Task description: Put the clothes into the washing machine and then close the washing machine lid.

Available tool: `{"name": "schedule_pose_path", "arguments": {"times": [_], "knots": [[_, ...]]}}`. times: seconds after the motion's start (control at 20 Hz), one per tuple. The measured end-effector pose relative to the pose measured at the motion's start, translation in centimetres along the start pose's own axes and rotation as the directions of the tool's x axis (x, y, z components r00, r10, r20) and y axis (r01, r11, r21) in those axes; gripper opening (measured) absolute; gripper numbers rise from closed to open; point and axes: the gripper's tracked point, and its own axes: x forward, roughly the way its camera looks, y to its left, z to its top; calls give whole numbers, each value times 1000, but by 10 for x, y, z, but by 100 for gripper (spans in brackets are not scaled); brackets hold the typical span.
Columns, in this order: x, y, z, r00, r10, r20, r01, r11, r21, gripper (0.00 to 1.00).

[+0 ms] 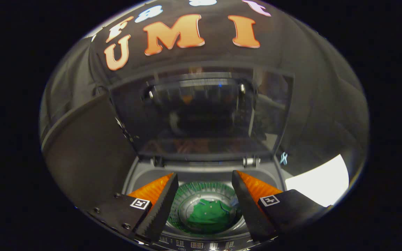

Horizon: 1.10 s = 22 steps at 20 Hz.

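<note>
I see green garment [208,214] lying in washer drum [187,198], lower centre of frame. Lid [201,111] raised upright beyond. My gripper [204,183] released, fingers spread, holding nothing.

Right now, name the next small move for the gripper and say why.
Probably raise the gripper toward the top edge of the lid to pull it down. The green garment already lies in the drum, the fingers are apart and hold nothing, and the lid stands upright, open, beyond them.
</note>
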Motion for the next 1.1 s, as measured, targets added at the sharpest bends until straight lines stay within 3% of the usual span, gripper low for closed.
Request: {"name": "schedule_pose_path", "arguments": {"times": [0.2, 0.35, 0.5, 0.6, 0.85, 1.1], "knots": [[-24, 9, 103, 989, 28, 142, -23, 999, -38, 98], [-6, 17, 150, 989, 31, 144, -25, 999, -45, 98], [31, 12, 168, 996, 11, 89, -9, 1000, -17, 98], [30, 17, 168, 998, 13, 57, -12, 1000, -14, 96], [14, 22, 193, 990, -13, 141, 25, 996, -84, 95], [47, 19, 203, 991, -45, 122, 58, 993, -105, 96]]}}
